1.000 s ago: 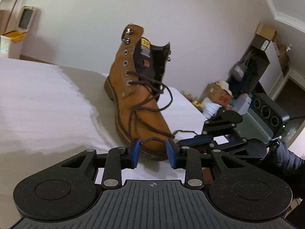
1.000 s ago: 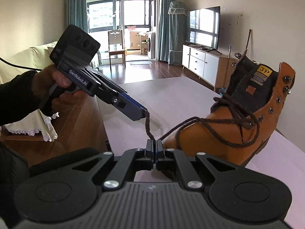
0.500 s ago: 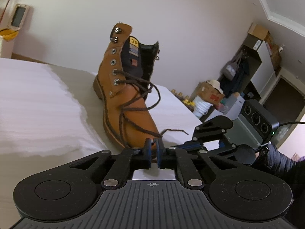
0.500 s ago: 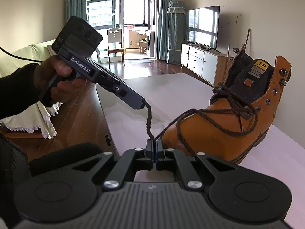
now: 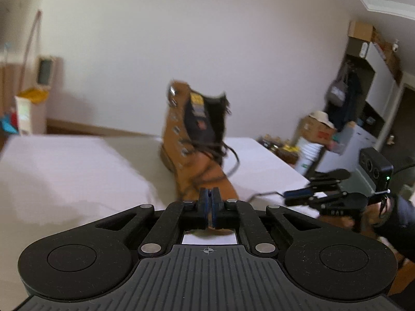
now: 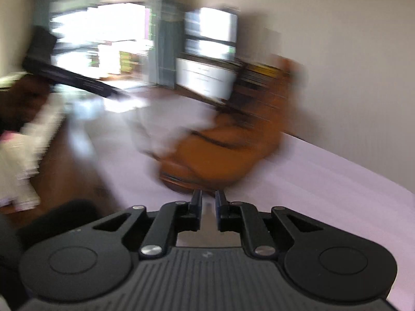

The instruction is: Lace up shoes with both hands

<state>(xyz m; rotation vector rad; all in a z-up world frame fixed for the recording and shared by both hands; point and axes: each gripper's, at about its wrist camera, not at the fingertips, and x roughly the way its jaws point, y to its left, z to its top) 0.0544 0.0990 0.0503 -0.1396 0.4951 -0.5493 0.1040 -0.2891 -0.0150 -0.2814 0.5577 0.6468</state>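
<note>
Tan boot (image 5: 192,153) upright on white-covered table (image 5: 64,171), plain wall behind, cluttered shelves at right. Left gripper (image 5: 209,199) clenched, lace grip unclear; right gripper (image 6: 208,202) opening, gap empty.

Each view looks forward from just behind its own gripper, whose body fills the lower third of the frame. The left wrist view faces a pale wall, with the boot (image 5: 197,155) at centre, near, and the right gripper (image 5: 288,195) at right of frame. The right wrist view, heavily smeared, faces bright windows at upper left; what seems the same boot (image 6: 220,155) sits centre right. Both share the boot and the white table (image 5: 64,176).
</note>
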